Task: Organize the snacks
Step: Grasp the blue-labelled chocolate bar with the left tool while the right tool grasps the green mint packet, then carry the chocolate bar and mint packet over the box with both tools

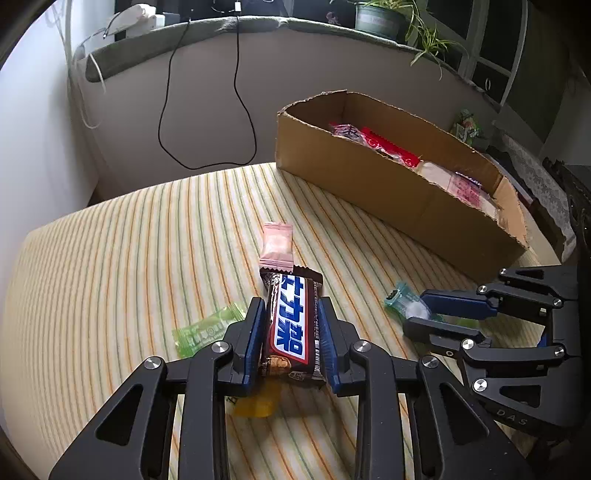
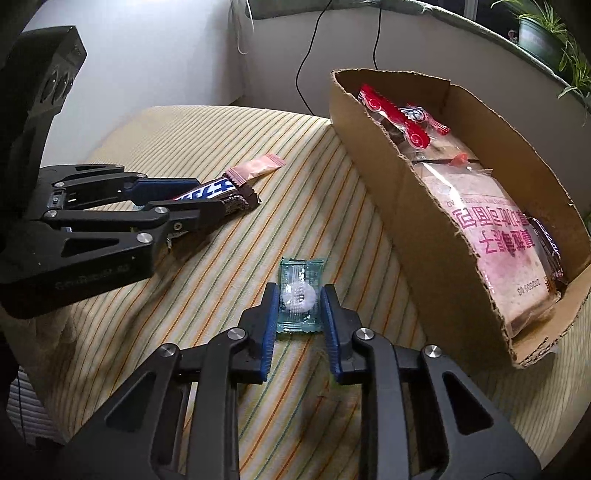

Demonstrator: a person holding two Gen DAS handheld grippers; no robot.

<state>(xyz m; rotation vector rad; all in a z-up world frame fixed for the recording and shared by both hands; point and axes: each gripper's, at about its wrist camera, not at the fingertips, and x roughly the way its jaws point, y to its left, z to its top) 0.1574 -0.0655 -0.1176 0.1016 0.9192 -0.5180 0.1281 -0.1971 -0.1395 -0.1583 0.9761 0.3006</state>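
Note:
A brown chocolate bar (image 1: 290, 332) with blue letters lies lengthwise between the pads of my left gripper (image 1: 290, 306), which is shut on it just above the striped cloth. Seen from the right wrist, the same bar (image 2: 218, 194) sticks out past that gripper's (image 2: 210, 197) fingertips. My right gripper (image 2: 300, 295) is shut on a teal wrapped mint candy (image 2: 301, 269); the left wrist view shows this candy (image 1: 397, 297) at the right gripper's (image 1: 415, 312) tips. A cardboard box (image 2: 424, 221) behind holds several snack packets.
A pink candy packet (image 1: 276, 243) lies just beyond the bar, a green candy (image 1: 207, 328) to its left, and a yellow wrapper (image 1: 258, 402) under the left gripper. The striped tablecloth (image 1: 110, 258) ends at a wall with a hanging black cable (image 1: 166, 110). A potted plant (image 1: 380, 18) stands on the ledge.

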